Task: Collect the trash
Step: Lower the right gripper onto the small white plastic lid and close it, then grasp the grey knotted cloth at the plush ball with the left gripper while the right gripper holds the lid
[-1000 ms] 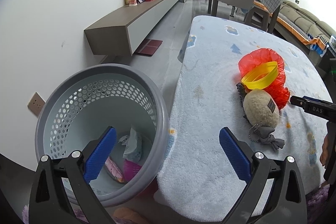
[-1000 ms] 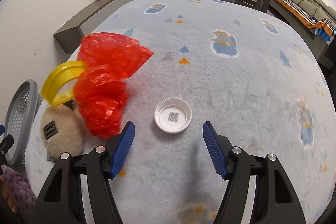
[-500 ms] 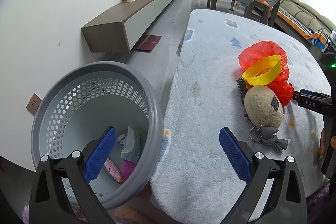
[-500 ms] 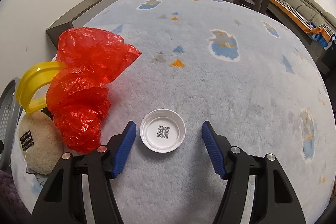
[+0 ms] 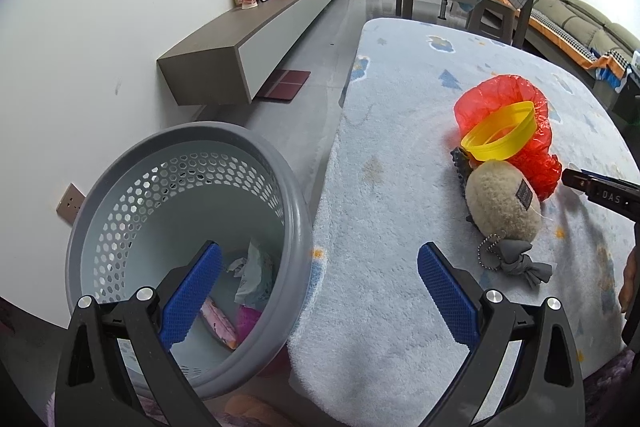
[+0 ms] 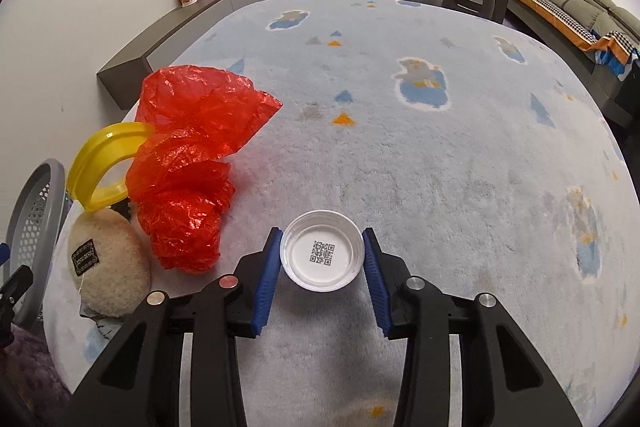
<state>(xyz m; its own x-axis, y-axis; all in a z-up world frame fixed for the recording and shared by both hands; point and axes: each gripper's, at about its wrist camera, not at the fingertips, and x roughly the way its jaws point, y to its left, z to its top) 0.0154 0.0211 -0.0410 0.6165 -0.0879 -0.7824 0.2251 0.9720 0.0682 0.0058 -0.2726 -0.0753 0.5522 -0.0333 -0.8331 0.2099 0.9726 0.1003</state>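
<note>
The right gripper [image 6: 323, 259] has just been closing; its blue pads are now set against both sides of a white plastic lid [image 6: 322, 250], which lies open side up, a printed code square inside it, on the pale blue fleece cover [image 6: 440, 167] of the table. Just left of the lid lies a crumpled red plastic bag [image 6: 192, 163], with a yellow plastic ring [image 6: 105, 163] against it and a cream plush pouch [image 6: 106, 263] below that. The left gripper [image 5: 318, 291] is held with jaws spread wide and nothing between them, above the table edge and the grey perforated basket [image 5: 132, 187]. Crumpled paper and wrappers [image 5: 250, 275] are seen at the basket bottom.
</note>
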